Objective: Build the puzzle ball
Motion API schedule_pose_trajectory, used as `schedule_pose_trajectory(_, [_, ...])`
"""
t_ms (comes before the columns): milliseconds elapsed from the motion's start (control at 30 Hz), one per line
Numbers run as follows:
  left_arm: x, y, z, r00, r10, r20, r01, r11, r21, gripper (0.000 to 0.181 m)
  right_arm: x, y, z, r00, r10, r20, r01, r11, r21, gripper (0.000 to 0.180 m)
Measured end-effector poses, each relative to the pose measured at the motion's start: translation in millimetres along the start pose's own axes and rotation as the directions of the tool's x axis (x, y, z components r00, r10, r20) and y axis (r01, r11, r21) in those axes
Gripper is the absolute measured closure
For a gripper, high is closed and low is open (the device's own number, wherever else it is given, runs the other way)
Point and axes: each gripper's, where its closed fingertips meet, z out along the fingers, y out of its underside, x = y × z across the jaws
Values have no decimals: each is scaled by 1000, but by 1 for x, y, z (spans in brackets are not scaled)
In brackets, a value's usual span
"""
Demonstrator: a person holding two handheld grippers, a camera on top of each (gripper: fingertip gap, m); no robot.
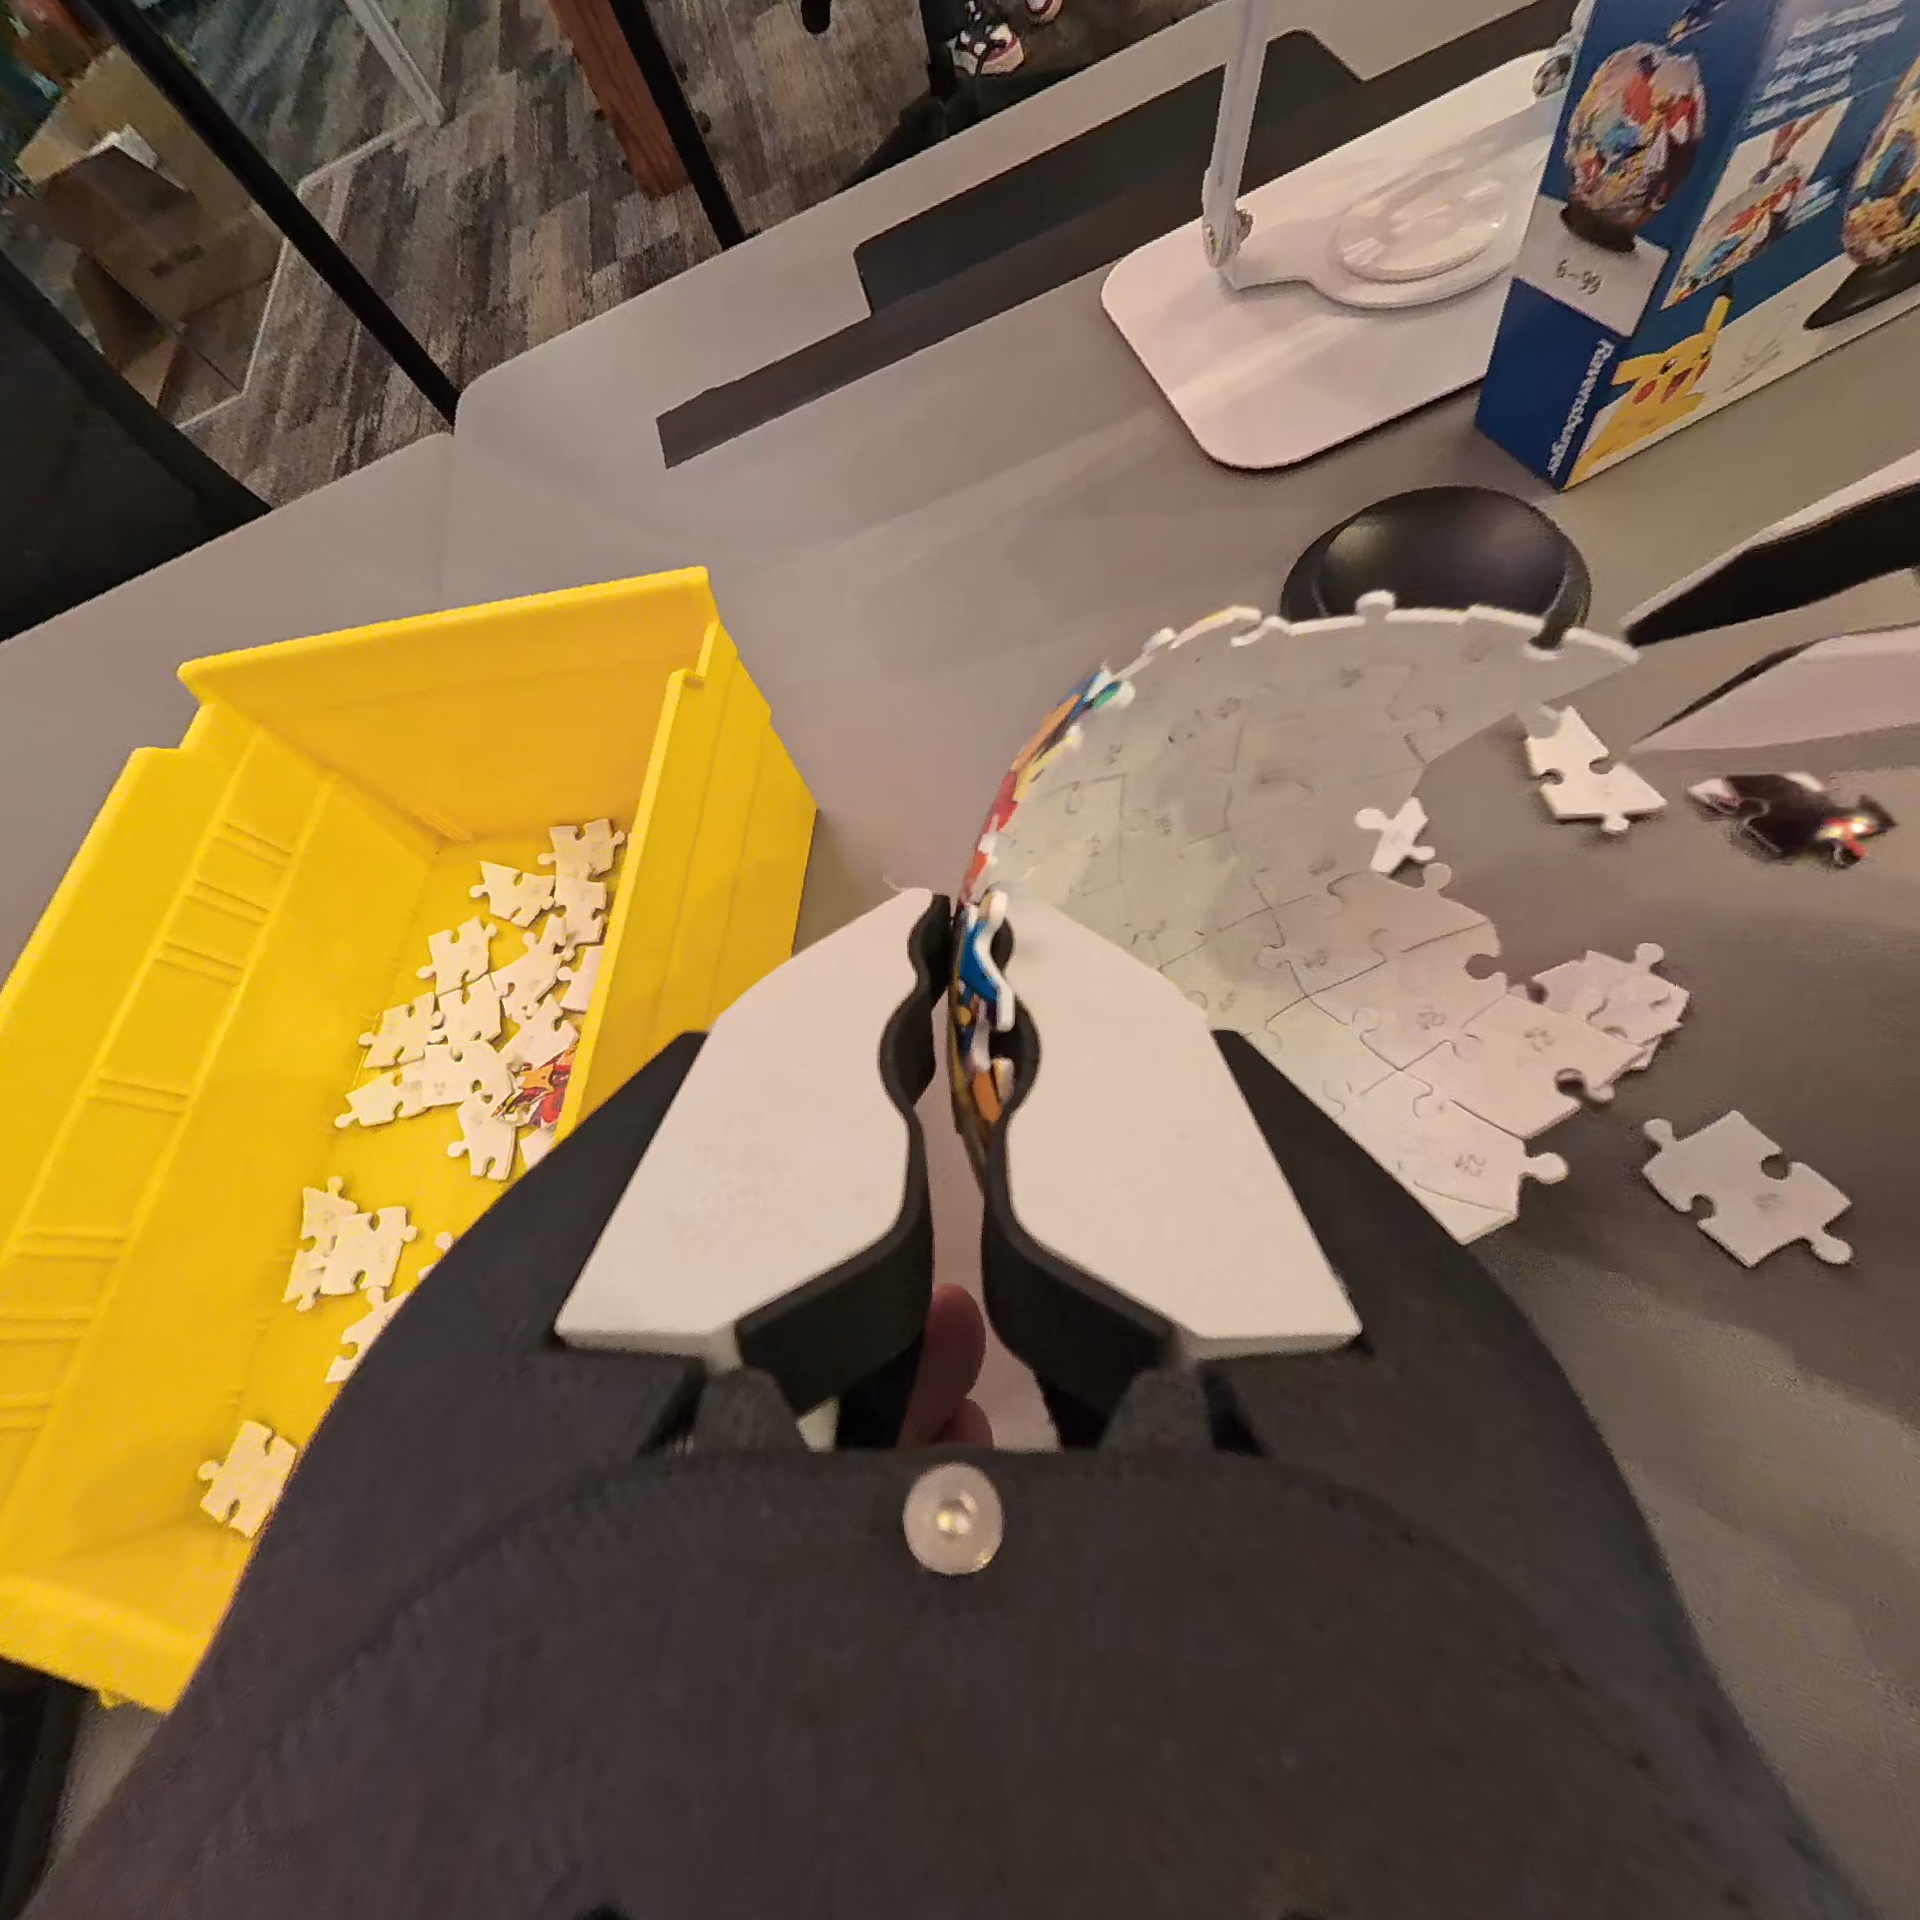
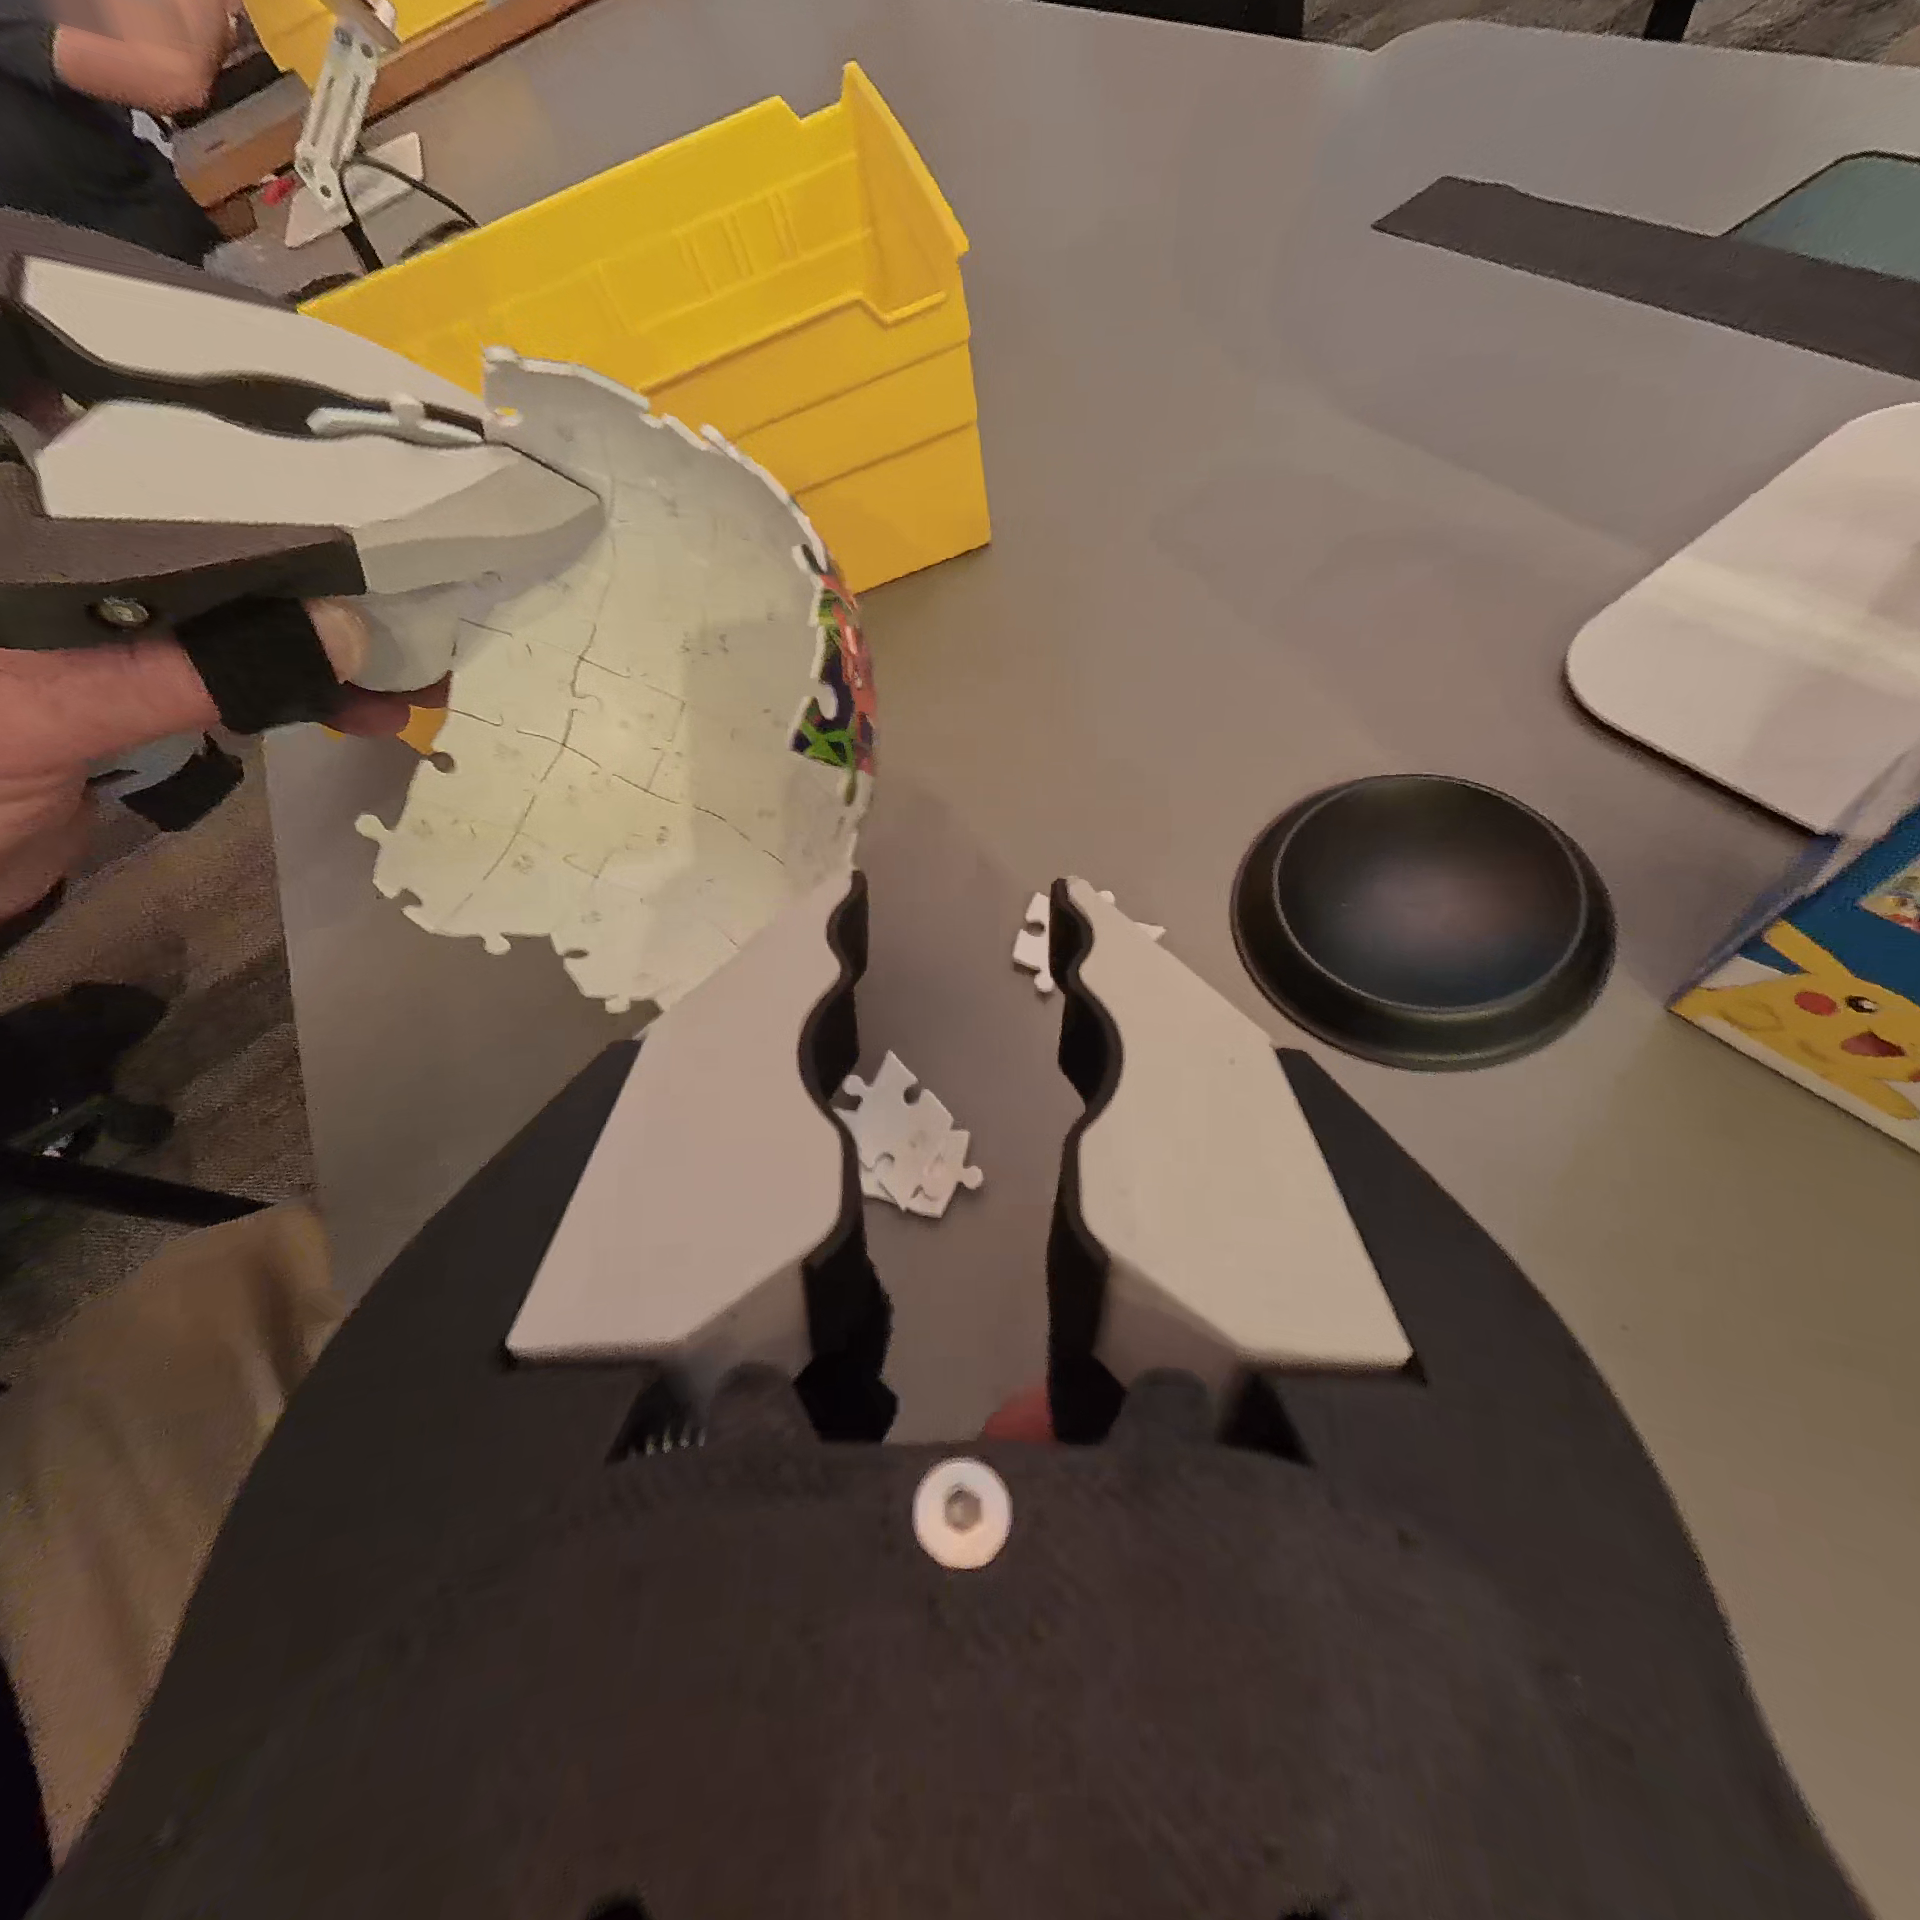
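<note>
The half-built puzzle ball (image 1: 1288, 883) is a curved shell, white inside and coloured outside. My left gripper (image 1: 971, 935) is shut on its rim and holds it above the table; it shows in the right wrist view (image 2: 623, 707) at the left, with the left gripper (image 2: 457, 426) clamped on its edge. My right gripper (image 2: 956, 894) is open and empty above loose white pieces (image 2: 909, 1138) on the table. Its tip (image 1: 1662, 623) shows at the right of the left wrist view. More loose pieces (image 1: 1745, 1184) lie beside the shell.
A yellow bin (image 1: 312, 1039) holding several pieces stands left of the shell, also in the right wrist view (image 2: 748, 343). A black round stand (image 2: 1423, 920) sits on the grey table. The blue puzzle box (image 1: 1714, 229) and a white lamp base (image 1: 1299, 343) stand behind. Across from one pair of fingers to the other is roughly 15 centimeters. Measured from the fingertips, the white lamp base (image 1: 1299, 343) is 25 centimeters or so from the right gripper and 35 centimeters from the left. It is also in sight in the right wrist view (image 2: 1858, 645).
</note>
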Motion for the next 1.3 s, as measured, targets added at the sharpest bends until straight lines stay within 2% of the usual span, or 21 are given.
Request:
schedule_pose_trajectory(133, [-4,2,0,1000,4,0,-4,1000,-24,177,2,17,2,1000,-1,11,2,998,-65,153])
schedule_pose_trajectory(400, [-5,10,6,1000,21,-18,-22,995,-95,177,6,42,6,1000,9,5,-9,990,-138,152])
schedule_pose_trajectory(600, [-6,10,8,999,18,-28,-21,995,-95,177,0,59,9,997,-75,35,81,969,-234,152])
schedule_pose_trajectory(800, [-10,11,7,1000,11,-29,-14,996,-90,177,-14,89,12,981,-140,137,183,907,-380,133])
schedule_pose_trajectory(900, [-8,11,8,999,17,-34,-20,996,-90,177,-14,91,14,972,-186,140,227,895,-383,130])
schedule_pose_trajectory(1033, [-6,13,10,999,22,-43,-26,995,-91,177,-11,92,15,959,-252,129,283,881,-380,148])
schedule_pose_trajectory(1100, [-5,13,11,999,24,-45,-28,995,-92,177,-11,91,16,959,-252,130,283,882,-378,150])
schedule_pose_trajectory(1167, [-6,13,12,999,24,-45,-28,995,-91,177,-9,90,15,956,-265,125,293,879,-377,163])
schedule_pose_trajectory(1300, [-6,13,12,999,23,-47,-28,996,-88,177,-7,92,10,942,-308,136,337,856,-391,166])
